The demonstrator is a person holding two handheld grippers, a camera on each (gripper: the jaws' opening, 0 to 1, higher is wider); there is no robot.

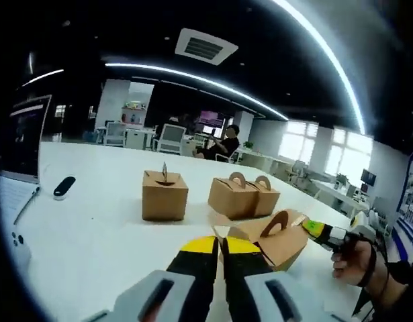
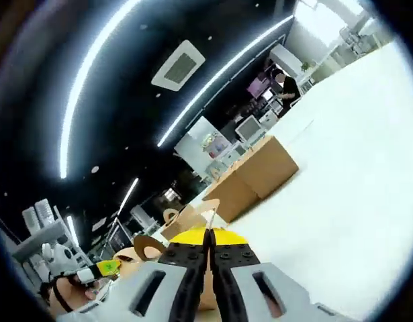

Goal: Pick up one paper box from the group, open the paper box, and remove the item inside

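Lying tipped just ahead of the left gripper (image 1: 223,247), jaws pressed together and touching its near flap: the open paper box (image 1: 277,238) on the white table (image 1: 92,228). Pinched at its handle end by the right gripper (image 1: 313,228), reaching in beside a hand (image 1: 354,261). Seen beyond the right gripper (image 2: 209,251), jaws together: brown card, contents hidden. Standing farther off, three closed boxes (image 1: 164,194).

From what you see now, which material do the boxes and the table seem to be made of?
The paper boxes look like brown kraft cardboard, matte, with folded flaps and cut-out handles. The table looks smooth and white, faintly glossy, perhaps laminate; the frames leave that open.
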